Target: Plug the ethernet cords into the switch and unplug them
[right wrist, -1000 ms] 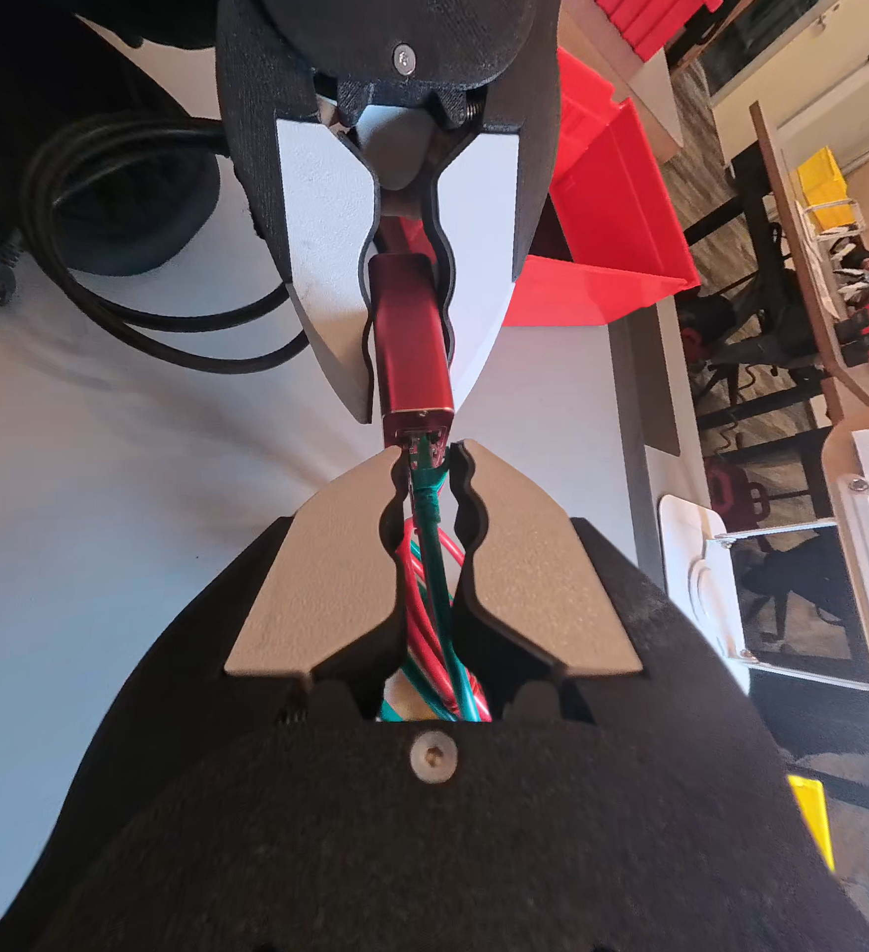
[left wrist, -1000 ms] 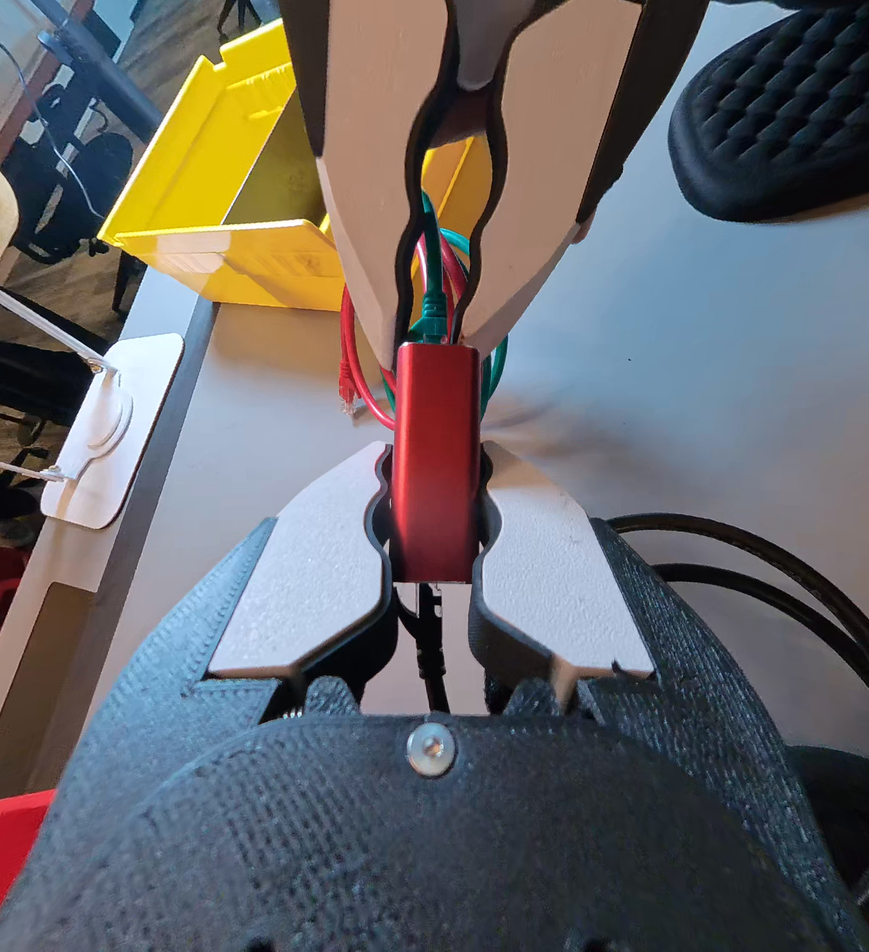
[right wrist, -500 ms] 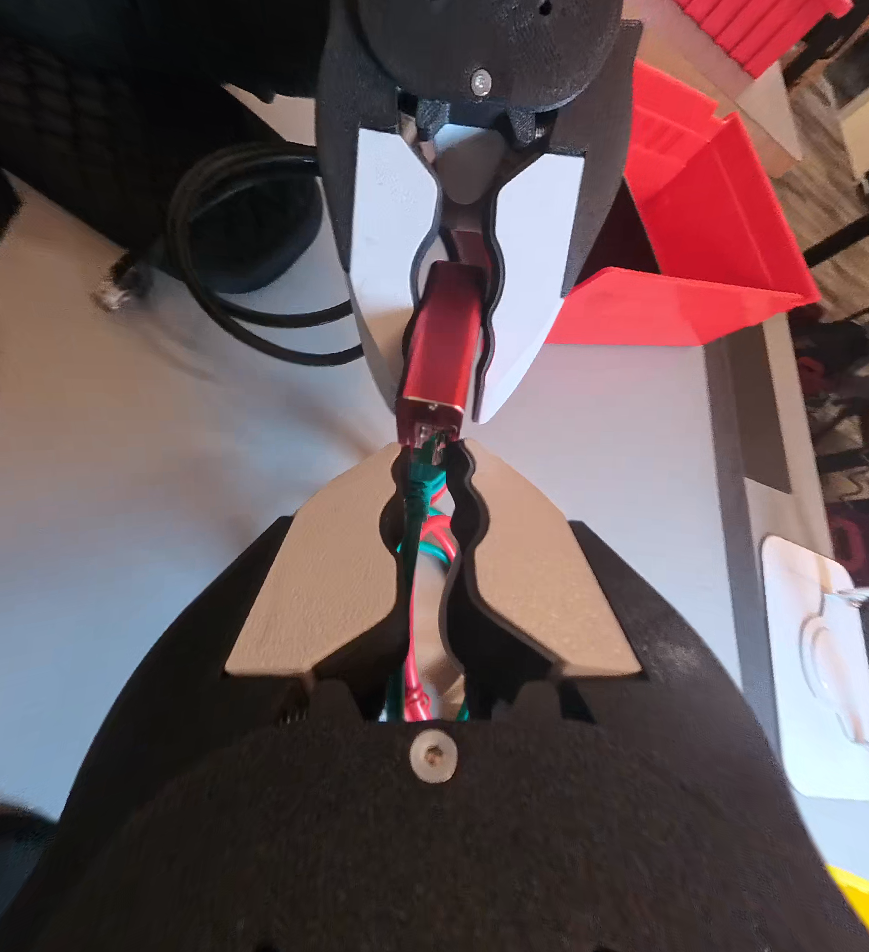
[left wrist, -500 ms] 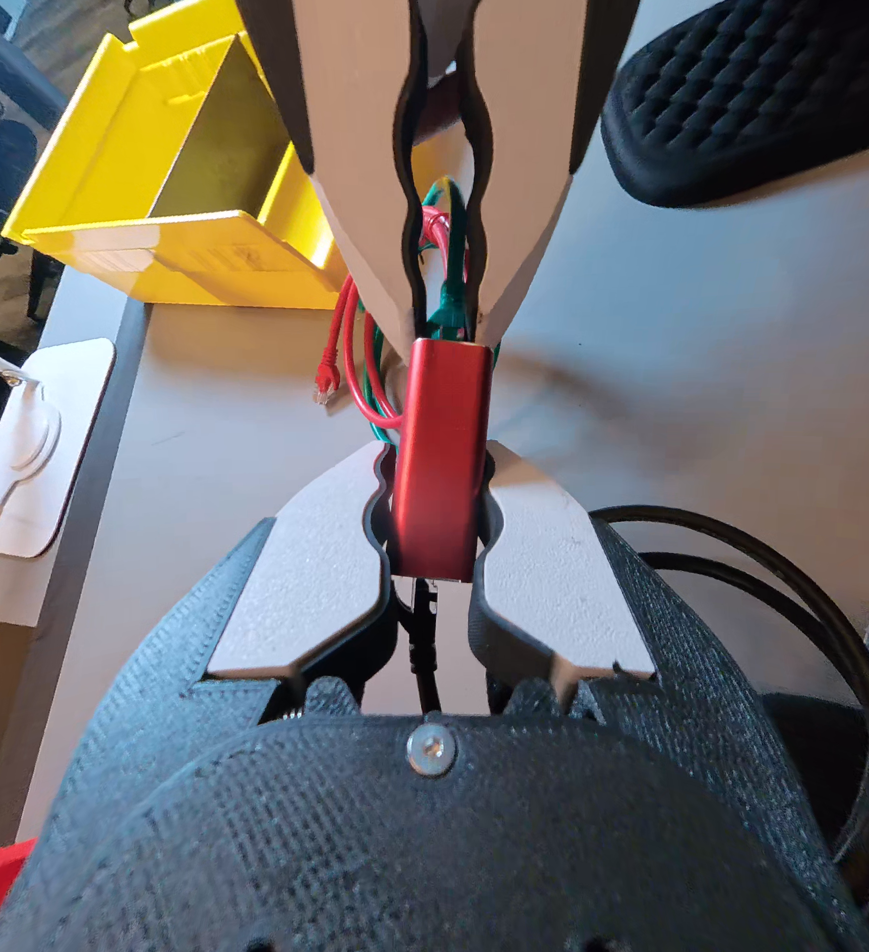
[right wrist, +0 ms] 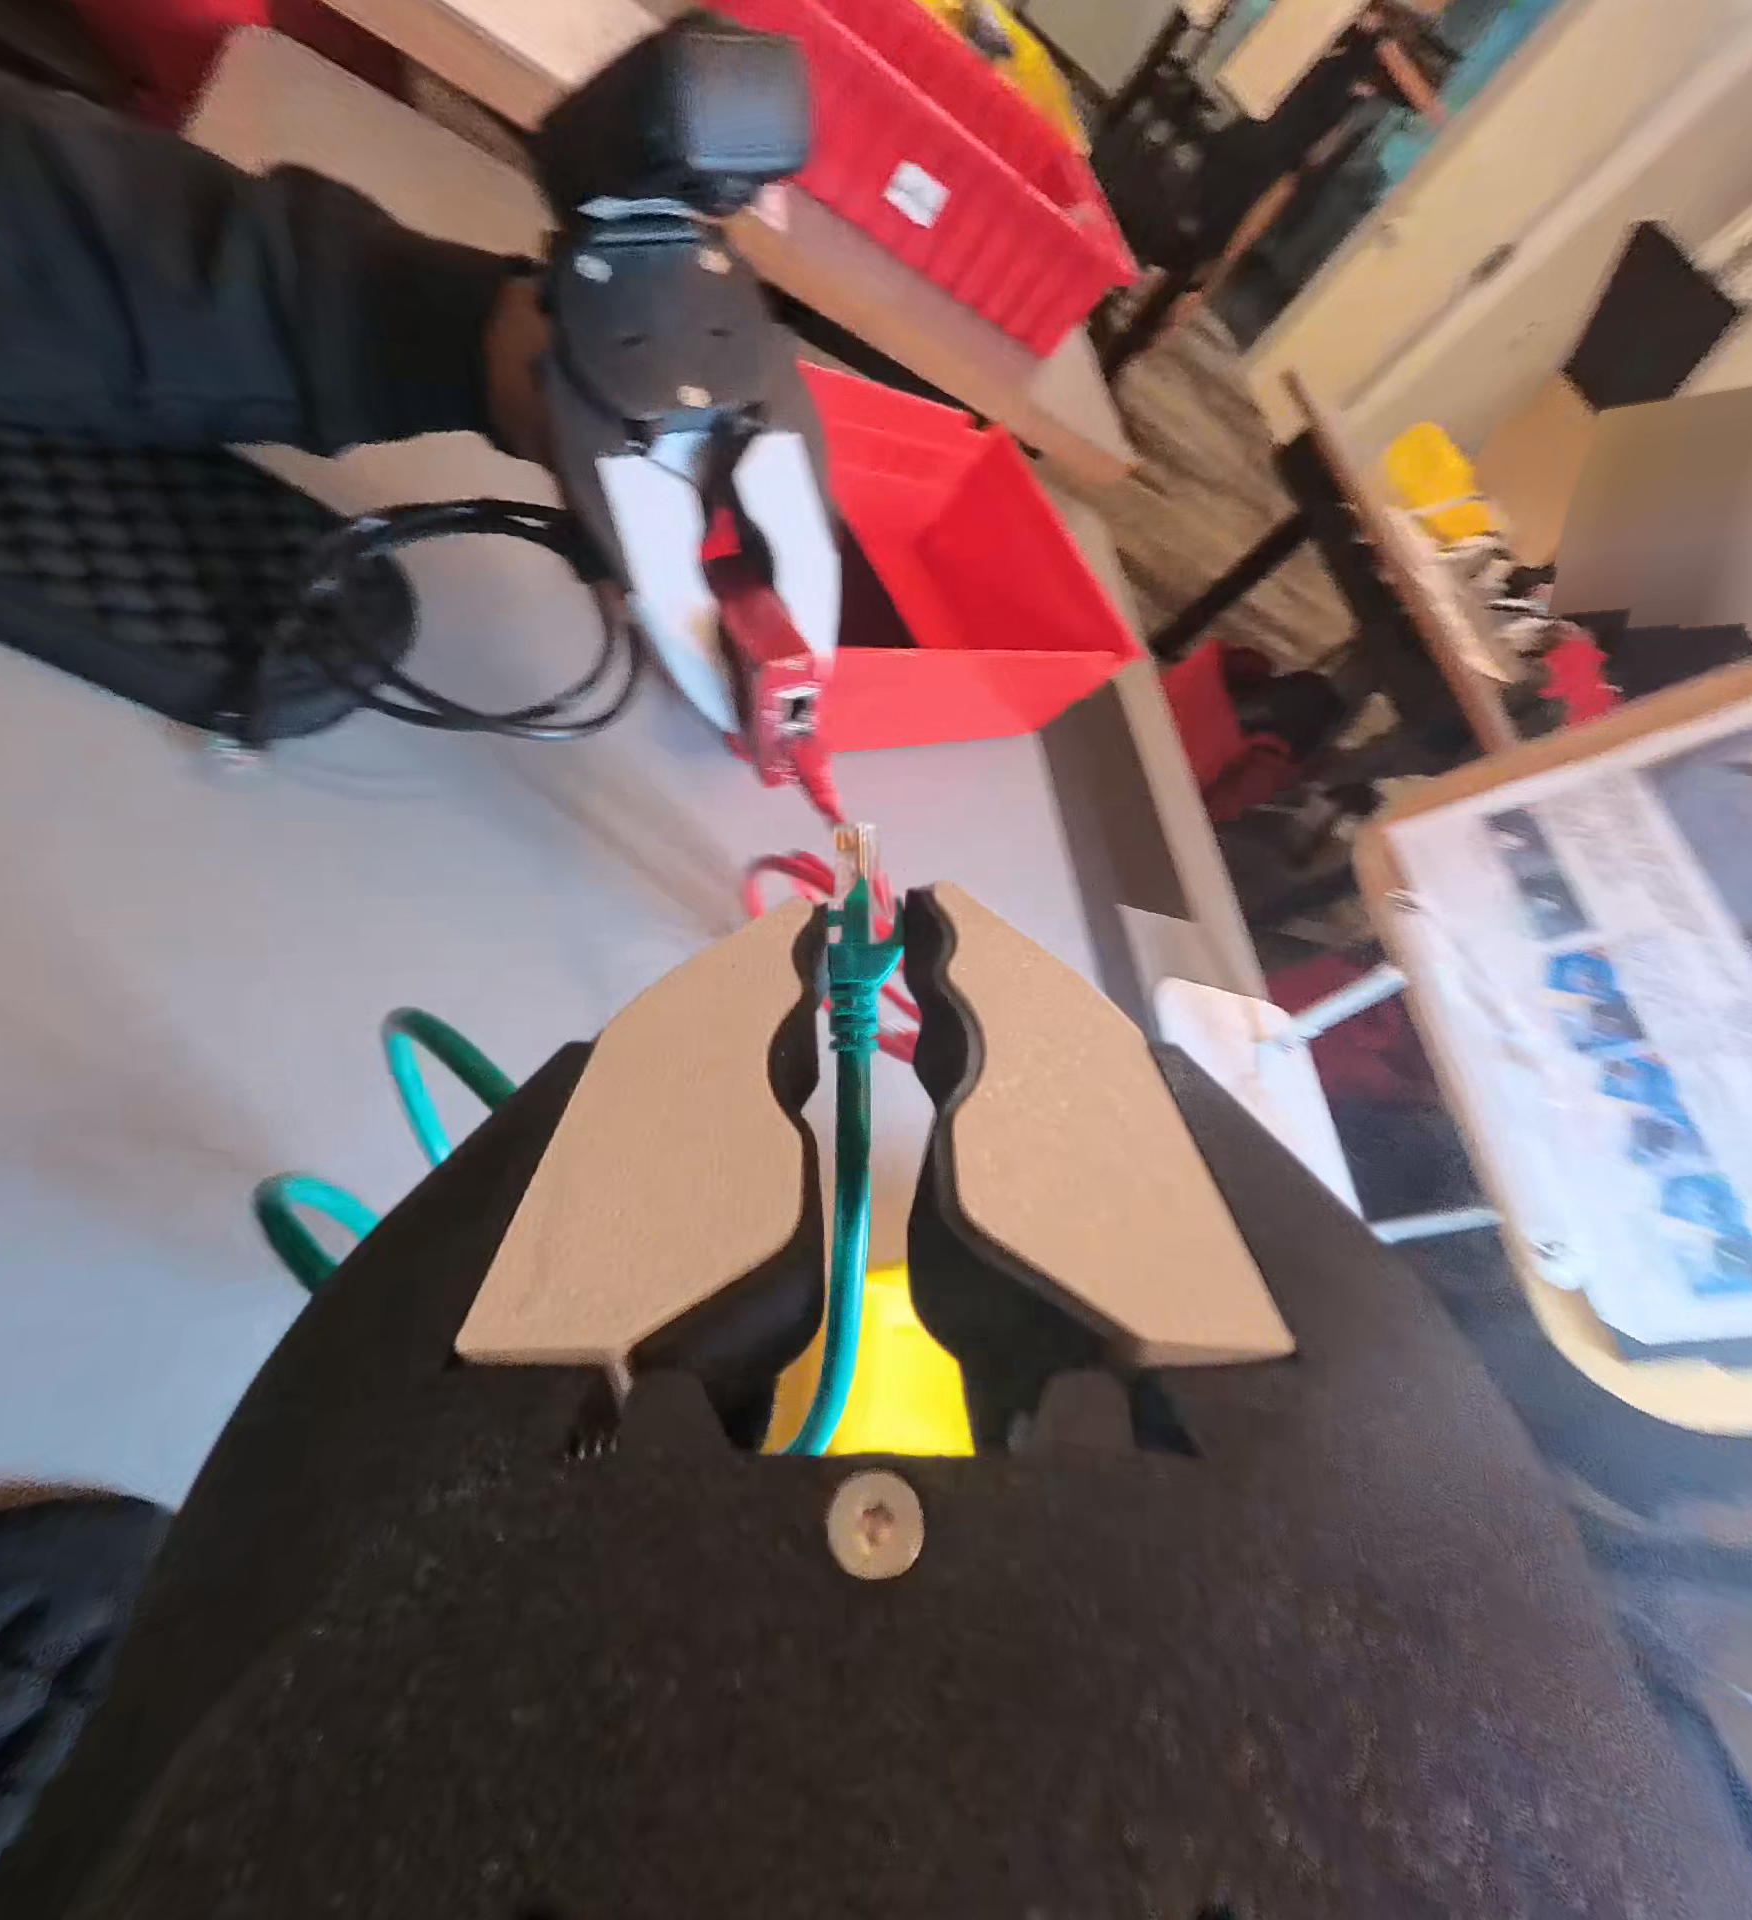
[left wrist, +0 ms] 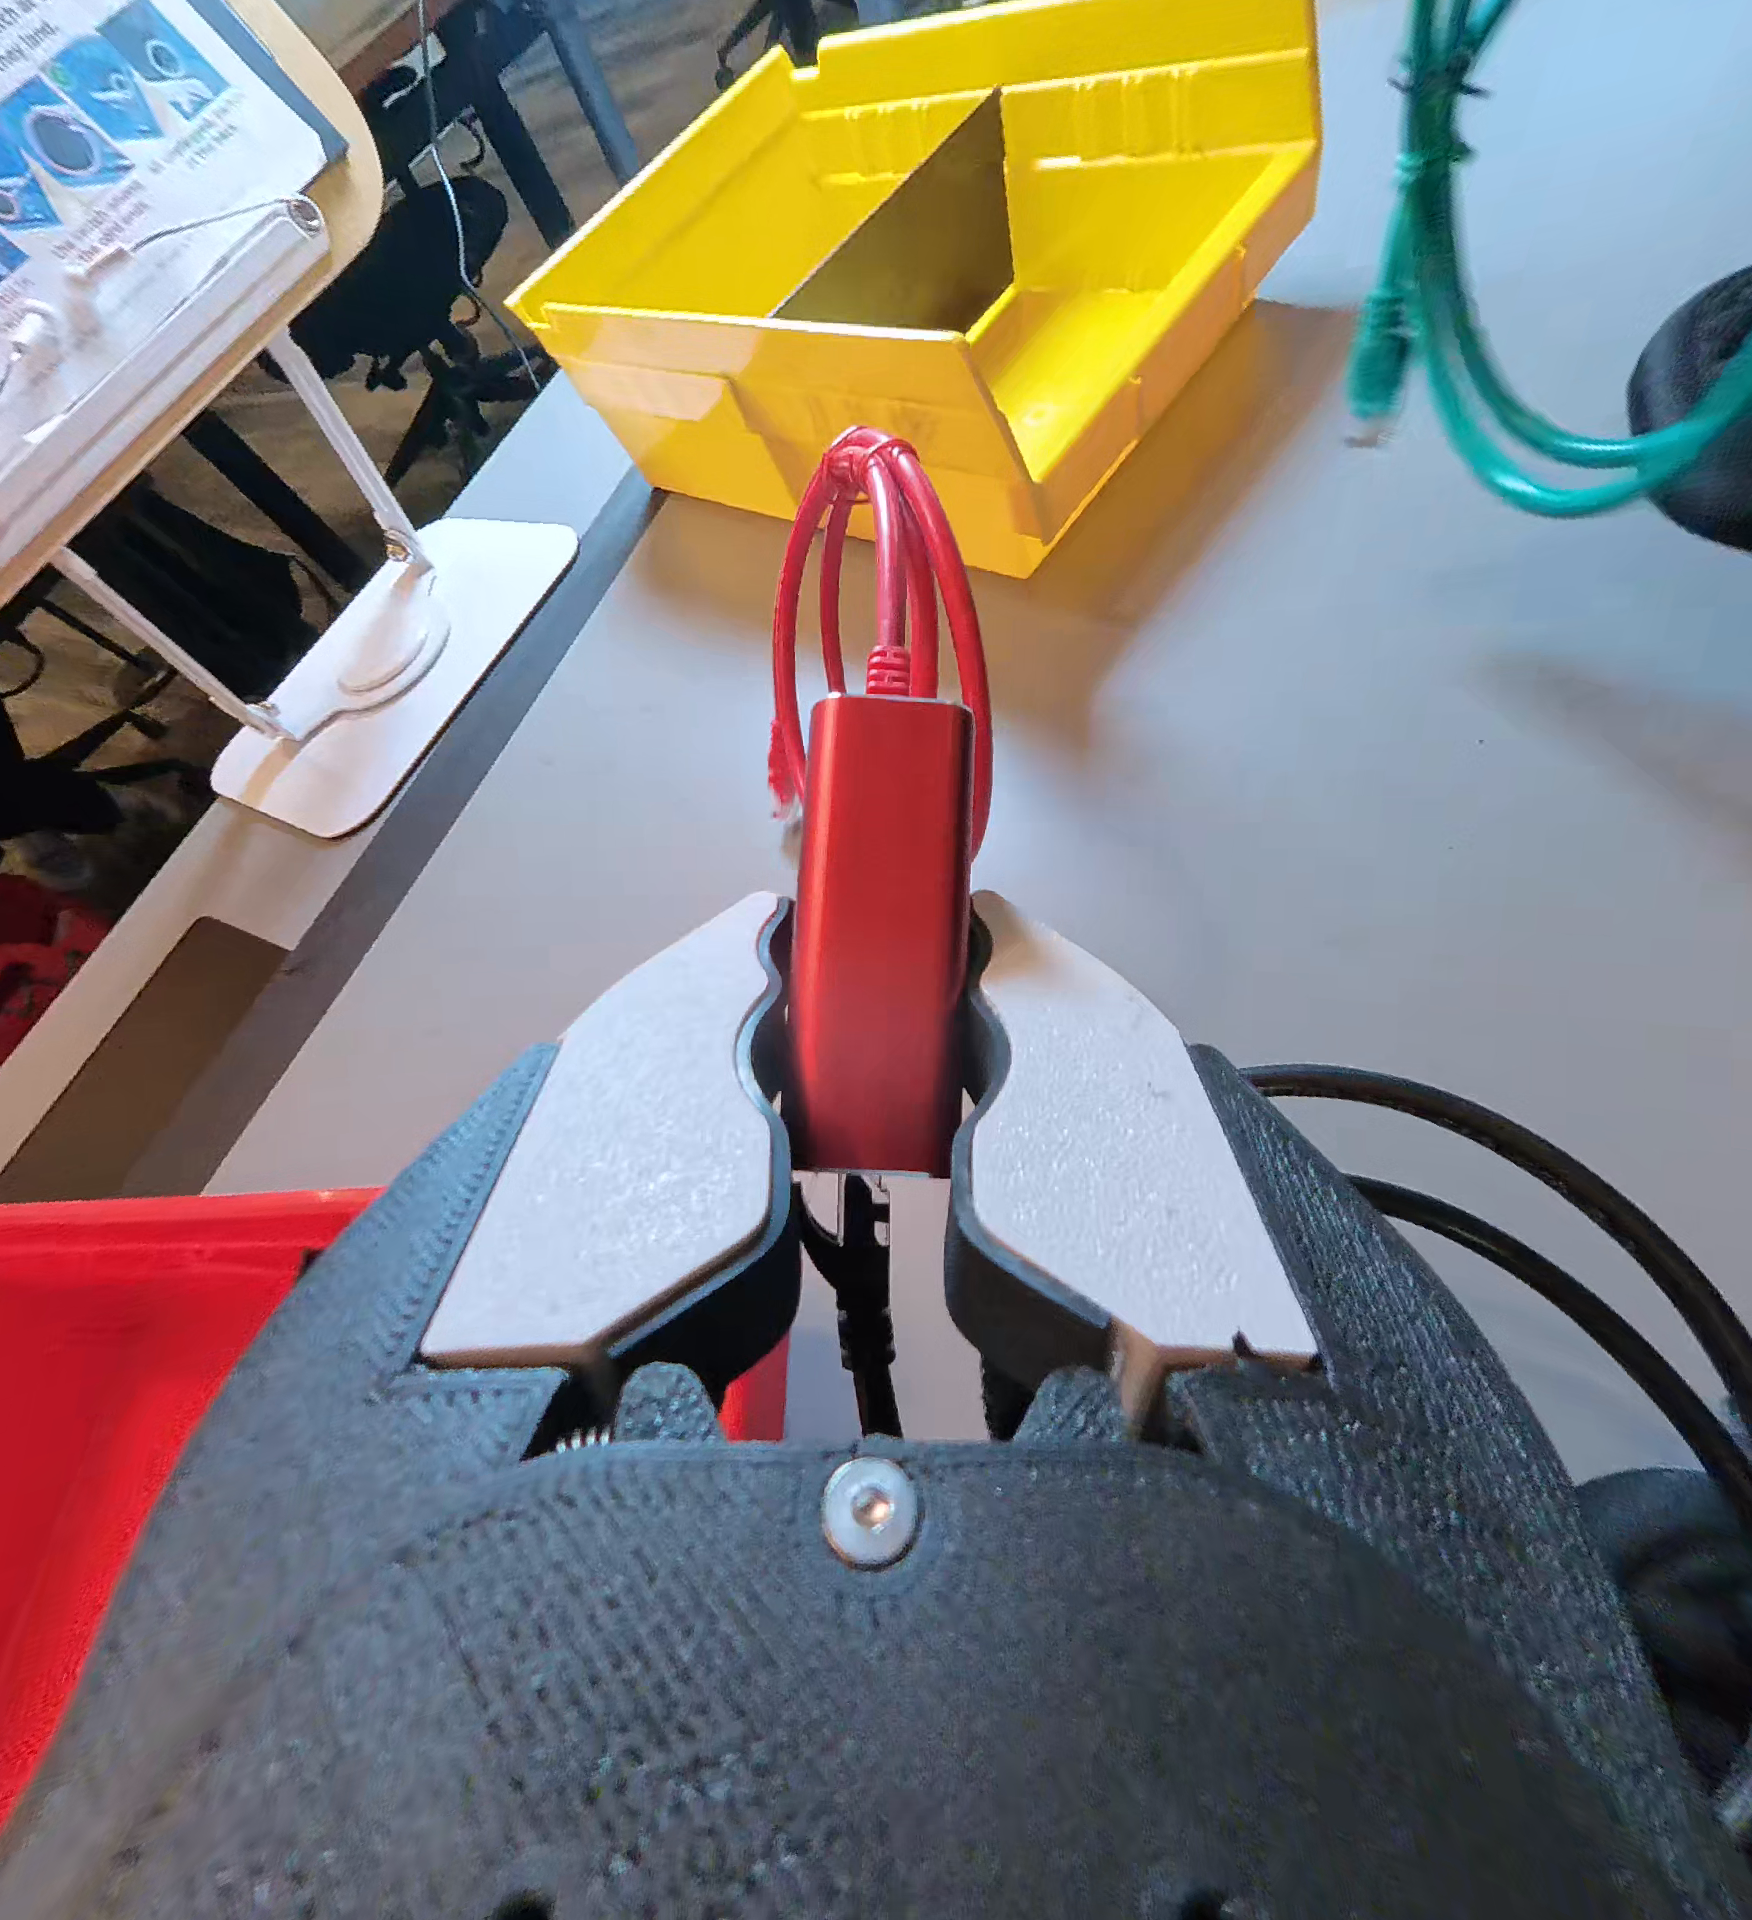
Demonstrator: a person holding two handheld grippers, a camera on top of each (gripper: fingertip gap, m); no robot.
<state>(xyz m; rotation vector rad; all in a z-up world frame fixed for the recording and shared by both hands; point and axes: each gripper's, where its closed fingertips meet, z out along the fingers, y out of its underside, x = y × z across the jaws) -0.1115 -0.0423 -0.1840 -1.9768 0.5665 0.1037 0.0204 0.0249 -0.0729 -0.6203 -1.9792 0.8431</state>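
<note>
My left gripper (left wrist: 877,914) is shut on the red metal switch (left wrist: 877,925) and holds it above the grey table. A bundled red ethernet cord (left wrist: 887,561) is plugged into the switch's far end. A black cord (left wrist: 867,1320) runs out of its near end. My right gripper (right wrist: 859,914) is shut on the plug end of the green ethernet cord (right wrist: 851,1049), whose clear plug is free and a short way from the switch (right wrist: 773,675). In the left wrist view the green cord (left wrist: 1423,312) hangs at the upper right. The left gripper (right wrist: 737,561) shows in the right wrist view.
A yellow bin (left wrist: 955,260) stands at the table's far edge. A red bin (left wrist: 72,1455) is at the near left, also in the right wrist view (right wrist: 955,582). A white stand with an instruction sheet (left wrist: 103,208) is off the left edge. Coiled black cable (left wrist: 1630,1299) lies at right. There is about 20 cm between the tips of the two grippers.
The green cord's plug has come out of the switch. My right gripper has pulled back and away with it. The red cord stays plugged in, and the left gripper still holds the switch.
</note>
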